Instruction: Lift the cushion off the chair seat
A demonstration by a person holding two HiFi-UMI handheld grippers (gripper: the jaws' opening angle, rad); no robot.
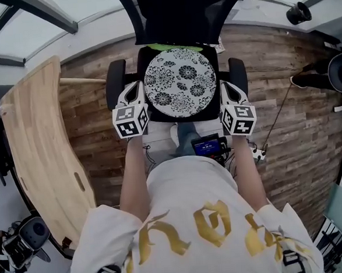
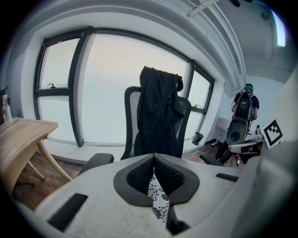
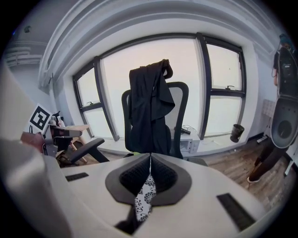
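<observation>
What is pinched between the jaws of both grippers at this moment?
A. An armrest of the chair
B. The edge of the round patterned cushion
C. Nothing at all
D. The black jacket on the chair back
B: in each gripper view the jaws are closed on the black-and-white patterned fabric of the cushion, for the left gripper and the right gripper alike.
</observation>
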